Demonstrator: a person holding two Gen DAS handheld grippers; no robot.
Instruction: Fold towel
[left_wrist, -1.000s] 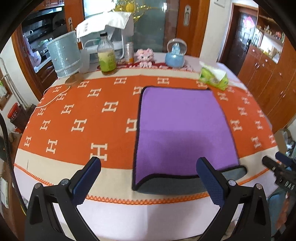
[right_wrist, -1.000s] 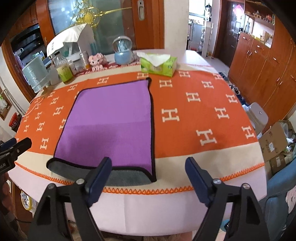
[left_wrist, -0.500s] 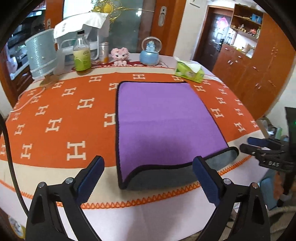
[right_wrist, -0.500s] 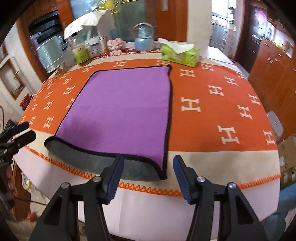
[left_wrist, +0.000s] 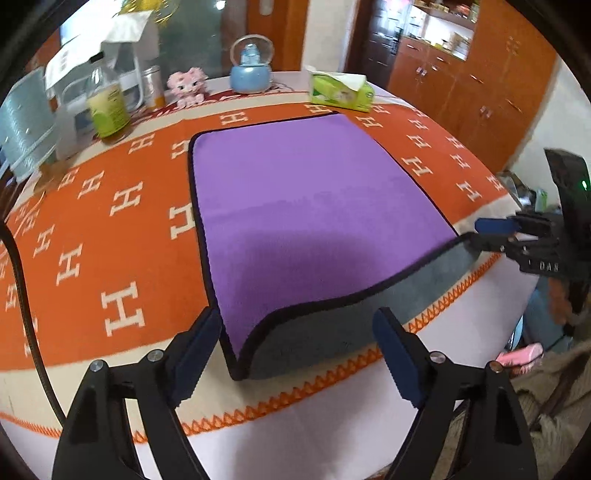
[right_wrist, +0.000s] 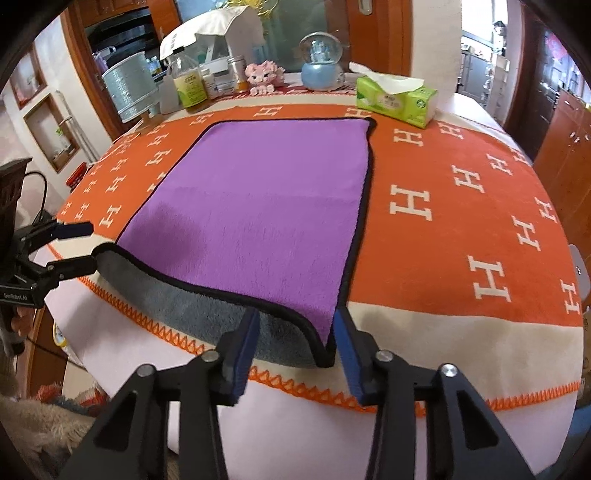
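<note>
A purple towel (left_wrist: 306, 199) with a black hem and grey underside lies flat on the orange H-patterned tablecloth (left_wrist: 110, 221); it also shows in the right wrist view (right_wrist: 258, 206). Its near edge curls up and shows the grey side. My left gripper (left_wrist: 297, 350) is open, its fingers on either side of the towel's near left corner. My right gripper (right_wrist: 295, 343) is open but narrower, its fingers close around the near right corner. Each gripper shows at the edge of the other's view, the right one (left_wrist: 491, 236) and the left one (right_wrist: 77, 247).
At the table's far side stand a green tissue box (right_wrist: 395, 99), a blue snow globe (right_wrist: 321, 70), a pink toy (right_wrist: 264, 77), a bottle (right_wrist: 190, 88) and a silver bucket (right_wrist: 129, 88). Wooden cabinets (left_wrist: 461, 74) line the right. The table's front edge is right under both grippers.
Both grippers have moved forward to the towel's near corners. The right gripper's fingers have narrowed step by step; the left ones have narrowed somewhat too.
</note>
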